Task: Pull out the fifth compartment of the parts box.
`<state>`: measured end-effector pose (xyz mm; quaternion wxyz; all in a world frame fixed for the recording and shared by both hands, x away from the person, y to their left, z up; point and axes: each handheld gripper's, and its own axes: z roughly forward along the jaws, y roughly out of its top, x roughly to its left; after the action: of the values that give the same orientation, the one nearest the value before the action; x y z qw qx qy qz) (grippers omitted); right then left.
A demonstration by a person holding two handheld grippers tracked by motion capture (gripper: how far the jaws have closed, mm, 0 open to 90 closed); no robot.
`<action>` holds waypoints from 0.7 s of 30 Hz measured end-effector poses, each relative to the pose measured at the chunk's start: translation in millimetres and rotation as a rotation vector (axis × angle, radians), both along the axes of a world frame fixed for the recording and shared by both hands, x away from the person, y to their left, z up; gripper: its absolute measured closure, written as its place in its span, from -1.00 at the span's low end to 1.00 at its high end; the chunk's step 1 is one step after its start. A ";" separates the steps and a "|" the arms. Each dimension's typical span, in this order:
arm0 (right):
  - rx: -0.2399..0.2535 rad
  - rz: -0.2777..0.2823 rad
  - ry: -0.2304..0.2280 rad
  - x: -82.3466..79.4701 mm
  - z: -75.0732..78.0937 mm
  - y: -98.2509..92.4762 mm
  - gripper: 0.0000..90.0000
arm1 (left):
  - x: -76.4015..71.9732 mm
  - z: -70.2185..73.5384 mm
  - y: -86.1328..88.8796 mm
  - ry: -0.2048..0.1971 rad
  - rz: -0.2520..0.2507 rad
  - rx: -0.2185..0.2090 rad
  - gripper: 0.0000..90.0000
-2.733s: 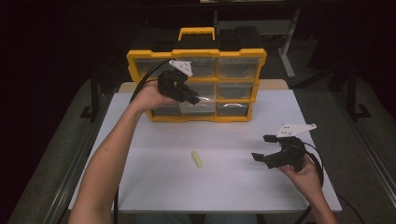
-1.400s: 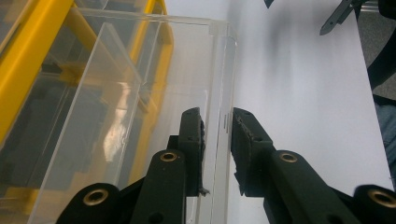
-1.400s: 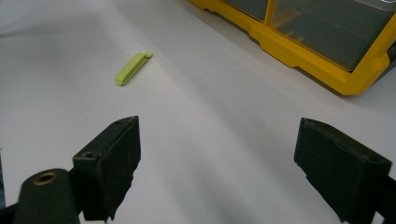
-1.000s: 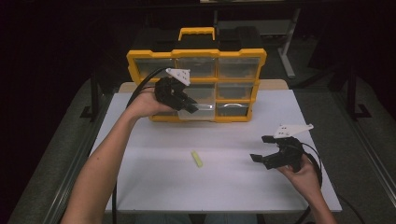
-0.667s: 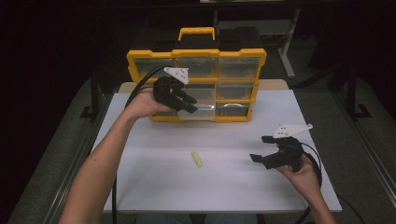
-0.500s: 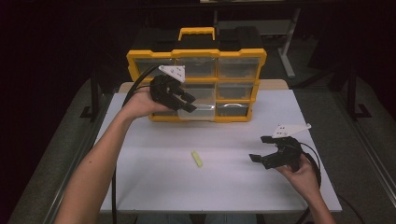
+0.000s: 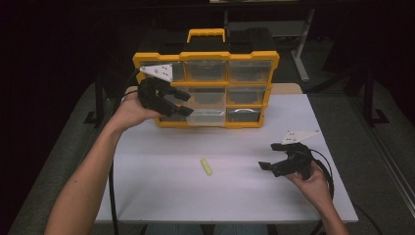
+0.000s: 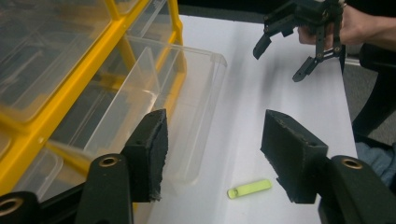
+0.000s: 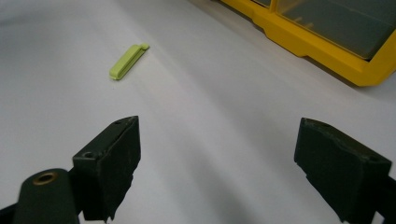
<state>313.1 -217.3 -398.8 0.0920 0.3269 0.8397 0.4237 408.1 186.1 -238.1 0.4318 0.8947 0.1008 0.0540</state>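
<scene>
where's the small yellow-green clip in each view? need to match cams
High view: yellow-green clip lies on the white table, mid-table, in front of the yellow drawer organizer.
Left gripper view: bottom centre, between the two jaws and beyond them.
Right gripper view: upper left, beyond the left jaw.
Shared landmark: the organizer's yellow frame, at left in the left gripper view and upper right in the right gripper view.

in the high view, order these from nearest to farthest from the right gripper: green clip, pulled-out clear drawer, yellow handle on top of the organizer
1. Small yellow-green plastic clip, on the white table to the right gripper's left.
2. Pulled-out clear plastic drawer, bottom row of the organizer.
3. Yellow carry handle, on top at the back.
</scene>
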 end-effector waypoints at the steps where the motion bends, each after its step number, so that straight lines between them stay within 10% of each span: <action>1: 0.003 -0.003 0.003 -0.2 0.0 -0.1 -0.70 | -1.7 -0.1 3.4 -0.002 0.007 -0.004 -0.13; 21: 0.004 -0.024 0.003 1.1 -0.1 -6.2 -0.70 | -54.5 -11.1 48.0 -0.042 0.152 -0.057 -0.38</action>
<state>314.2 -223.5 -398.9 0.0954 0.3378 0.8350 0.4237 353.6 234.1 -249.1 0.4537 0.8705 0.1609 0.1024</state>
